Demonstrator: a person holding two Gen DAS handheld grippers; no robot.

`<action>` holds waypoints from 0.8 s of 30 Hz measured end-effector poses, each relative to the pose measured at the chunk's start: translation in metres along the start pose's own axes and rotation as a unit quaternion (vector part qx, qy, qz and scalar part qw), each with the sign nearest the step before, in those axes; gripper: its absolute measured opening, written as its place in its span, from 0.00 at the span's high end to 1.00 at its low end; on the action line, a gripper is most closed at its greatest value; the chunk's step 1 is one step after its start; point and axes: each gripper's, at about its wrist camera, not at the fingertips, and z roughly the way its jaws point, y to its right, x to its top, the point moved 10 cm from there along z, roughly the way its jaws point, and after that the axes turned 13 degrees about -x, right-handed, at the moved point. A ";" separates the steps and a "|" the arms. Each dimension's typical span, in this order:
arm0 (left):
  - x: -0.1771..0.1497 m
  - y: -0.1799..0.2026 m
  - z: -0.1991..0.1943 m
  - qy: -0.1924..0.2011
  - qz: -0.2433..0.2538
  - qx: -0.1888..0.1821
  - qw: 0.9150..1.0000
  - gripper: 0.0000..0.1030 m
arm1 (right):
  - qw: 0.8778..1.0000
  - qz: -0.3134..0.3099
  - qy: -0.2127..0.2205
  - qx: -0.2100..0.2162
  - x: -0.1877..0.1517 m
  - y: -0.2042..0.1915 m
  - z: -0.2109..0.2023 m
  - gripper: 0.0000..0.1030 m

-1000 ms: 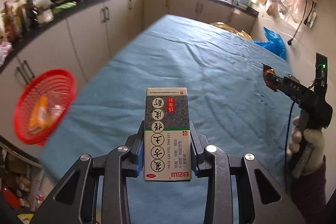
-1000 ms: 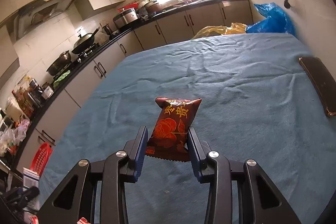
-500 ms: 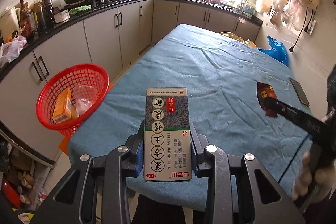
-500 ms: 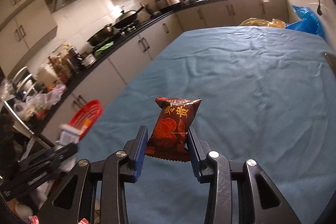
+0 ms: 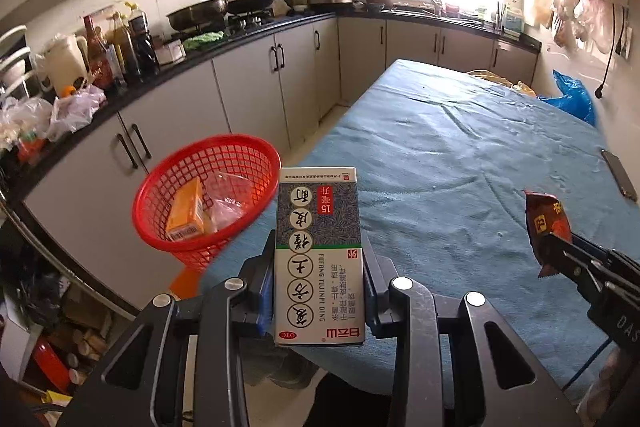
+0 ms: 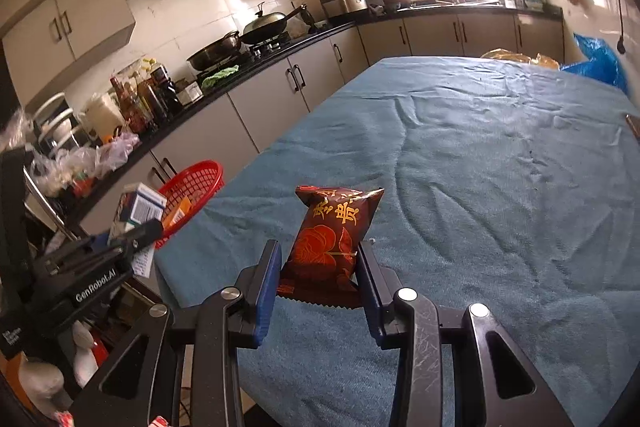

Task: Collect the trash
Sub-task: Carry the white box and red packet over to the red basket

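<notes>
carton (image 5: 319, 259) and snack packet (image 6: 334, 239) gripped

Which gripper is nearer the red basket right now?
Left. The left gripper, holding the medicine box, sits just beside the red basket; the right gripper, holding the snack packet, is farther over the table.

The left gripper (image 5: 319, 291) clamps an upright medicine box (image 5: 319, 255) just right of the red basket (image 5: 208, 203), which holds an orange carton (image 5: 186, 213), while further right of the basket the right gripper (image 5: 560, 251) pinches a dark red snack packet (image 5: 546, 227).
</notes>
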 end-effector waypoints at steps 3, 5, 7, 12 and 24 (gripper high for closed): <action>0.000 0.002 -0.003 0.002 0.002 -0.006 1.000 0.68 | 1.000 -0.001 0.002 -0.004 -0.001 0.001 -0.002 0.60; 0.000 0.003 -0.003 0.003 0.004 -0.008 1.000 0.68 | 1.000 0.004 0.004 -0.004 -0.001 0.004 -0.004 0.60; 0.000 0.005 -0.003 0.002 0.003 -0.013 1.000 0.68 | 1.000 0.007 0.006 -0.004 0.000 0.004 -0.006 0.60; -0.001 0.006 -0.005 0.002 0.002 -0.017 1.000 0.68 | 1.000 0.007 0.007 -0.007 -0.005 0.006 -0.009 0.60; -0.006 0.003 -0.014 0.007 -0.006 -0.027 1.000 0.68 | 1.000 0.001 0.003 -0.004 -0.018 -0.005 -0.013 0.60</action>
